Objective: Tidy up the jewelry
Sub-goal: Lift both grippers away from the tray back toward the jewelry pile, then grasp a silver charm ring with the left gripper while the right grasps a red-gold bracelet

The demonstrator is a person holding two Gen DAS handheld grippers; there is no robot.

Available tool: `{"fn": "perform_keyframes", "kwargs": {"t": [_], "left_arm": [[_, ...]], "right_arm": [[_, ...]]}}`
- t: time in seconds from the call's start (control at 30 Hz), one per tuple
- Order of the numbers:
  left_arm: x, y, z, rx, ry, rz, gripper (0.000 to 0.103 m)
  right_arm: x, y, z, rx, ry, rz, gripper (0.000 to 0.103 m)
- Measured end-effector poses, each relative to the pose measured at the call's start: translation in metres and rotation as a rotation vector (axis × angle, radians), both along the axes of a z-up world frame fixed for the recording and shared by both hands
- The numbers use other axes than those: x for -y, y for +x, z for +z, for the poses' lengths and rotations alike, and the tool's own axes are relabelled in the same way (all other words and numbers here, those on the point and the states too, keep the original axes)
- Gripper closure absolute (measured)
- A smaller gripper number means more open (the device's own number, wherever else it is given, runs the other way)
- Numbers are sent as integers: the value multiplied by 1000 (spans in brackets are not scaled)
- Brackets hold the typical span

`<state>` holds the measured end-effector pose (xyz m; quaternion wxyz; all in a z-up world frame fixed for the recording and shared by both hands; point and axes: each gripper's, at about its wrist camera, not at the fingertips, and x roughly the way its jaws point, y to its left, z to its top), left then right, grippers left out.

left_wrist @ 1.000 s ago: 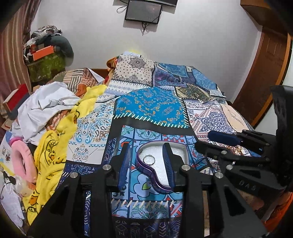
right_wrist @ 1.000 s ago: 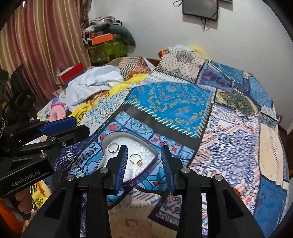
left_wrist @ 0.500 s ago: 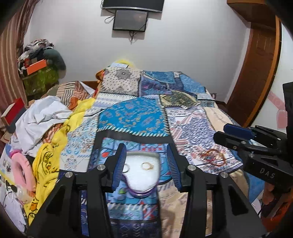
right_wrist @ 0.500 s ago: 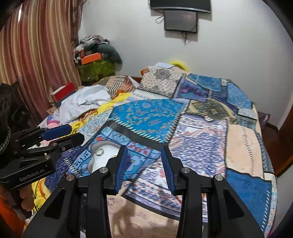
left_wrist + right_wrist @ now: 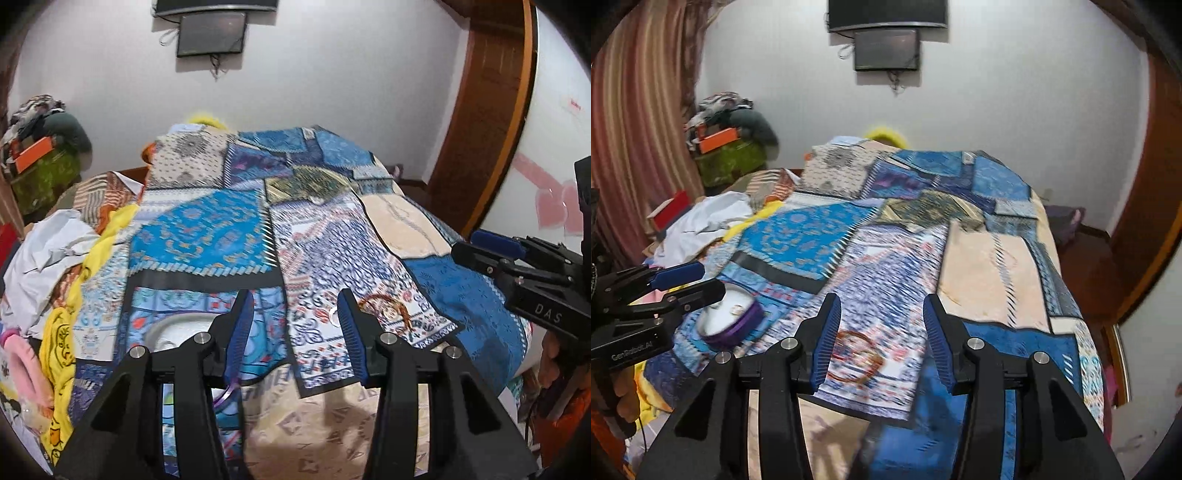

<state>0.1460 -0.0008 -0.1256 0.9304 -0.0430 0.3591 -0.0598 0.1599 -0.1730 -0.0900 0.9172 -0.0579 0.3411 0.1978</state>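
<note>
I am looking over one patchwork bedspread (image 5: 990, 269). My two grippers are hovering above it: the left gripper (image 5: 295, 328) is standing apart and empty, the right gripper (image 5: 879, 332) is opening, nothing between. One white tray (image 5: 720, 317), left of the right gripper, is carrying one ring (image 5: 737, 310); one bangle cluster (image 5: 855, 356) is lying just beneath.

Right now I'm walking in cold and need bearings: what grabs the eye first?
The patchwork bedspread fills both views, blue and cream blocks running to the far wall. On its near edge lies a tangle of bangles between the right gripper fingers, whose jaws are opening with nothing gripped; a purple-rimmed tray sits to their left. The left gripper hangs empty.
</note>
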Motion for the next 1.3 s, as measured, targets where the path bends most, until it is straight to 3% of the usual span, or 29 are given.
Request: {"fn": "perform_keyframes", "kwargs": {"t": [0.27, 0.53, 0.9, 1.0, 1.3], "left_arm": [[15, 17, -35, -101, 26, -38, 57], [19, 31, -65, -184, 27, -56, 57], [20, 44, -75, -194, 13, -66, 49], [20, 46, -76, -197, 5, -69, 47], [22, 48, -77, -196, 1, -74, 47]], "right_arm": [[22, 6, -29, -86, -21, -35, 60], [20, 11, -51, -153, -27, 6, 60], [-3, 17, -71, -209, -60, 102, 60], [-5, 17, -73, -195, -88, 112, 56], [22, 33, -75, -179, -136, 26, 55]]}}
